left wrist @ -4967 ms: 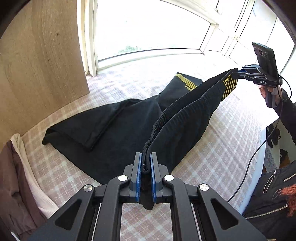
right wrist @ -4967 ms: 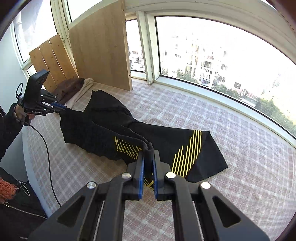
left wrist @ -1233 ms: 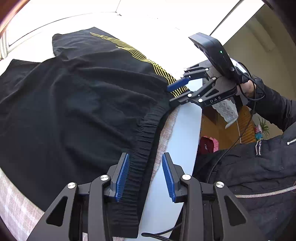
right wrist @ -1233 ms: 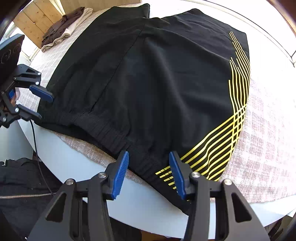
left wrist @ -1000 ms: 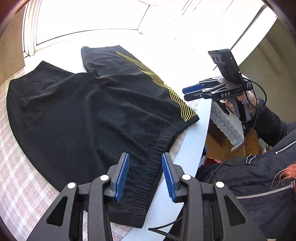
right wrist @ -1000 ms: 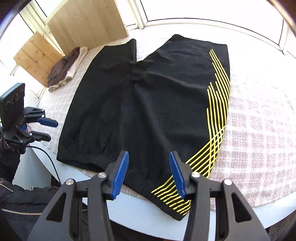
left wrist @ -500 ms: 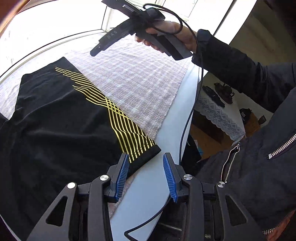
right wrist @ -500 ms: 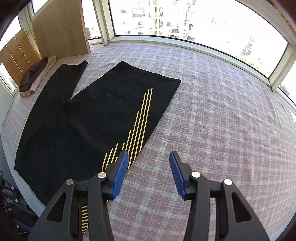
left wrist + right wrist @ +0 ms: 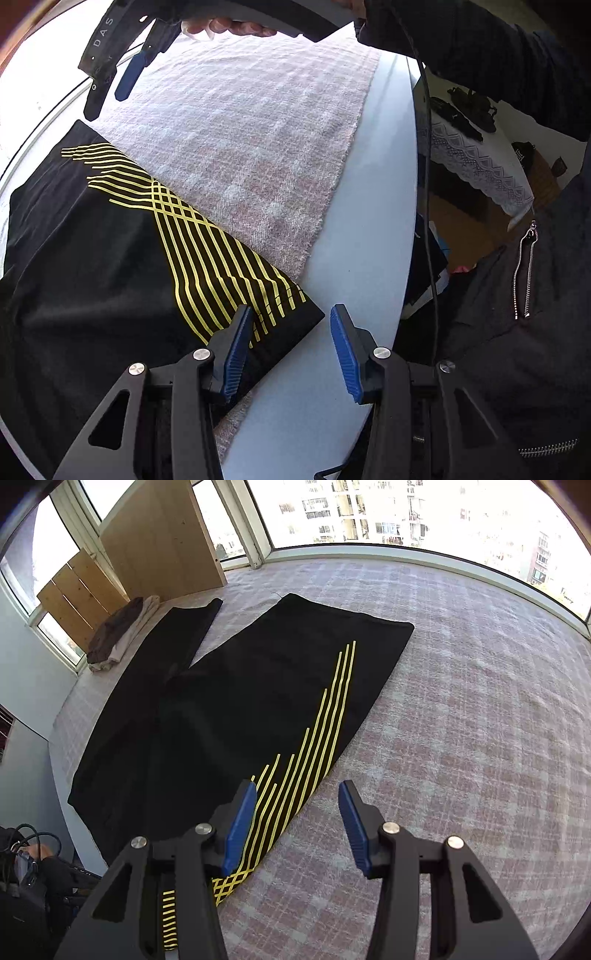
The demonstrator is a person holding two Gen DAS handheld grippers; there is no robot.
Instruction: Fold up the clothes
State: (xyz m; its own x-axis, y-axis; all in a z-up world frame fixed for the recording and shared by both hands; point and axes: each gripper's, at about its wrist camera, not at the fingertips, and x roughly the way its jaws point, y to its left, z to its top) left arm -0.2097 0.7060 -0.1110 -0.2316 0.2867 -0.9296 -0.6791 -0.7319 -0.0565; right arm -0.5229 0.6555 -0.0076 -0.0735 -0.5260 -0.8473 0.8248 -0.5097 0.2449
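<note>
Black shorts (image 9: pixel 236 709) lie flat at the table's (image 9: pixel 354 258) near edge; both grippers' fingers, left (image 9: pixel 291 345) just widened, right (image 9: pixel 297 823), gape empty above.

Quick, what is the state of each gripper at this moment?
Left gripper: open, jaws just been opening, over the waistband corner of the black shorts, not gripping.
Right gripper: open, holding nothing.

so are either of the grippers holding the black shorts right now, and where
Nothing is held. The left gripper is open over the striped waistband corner of the shorts; the right gripper is open above the striped side edge, pads off the cloth.
</note>
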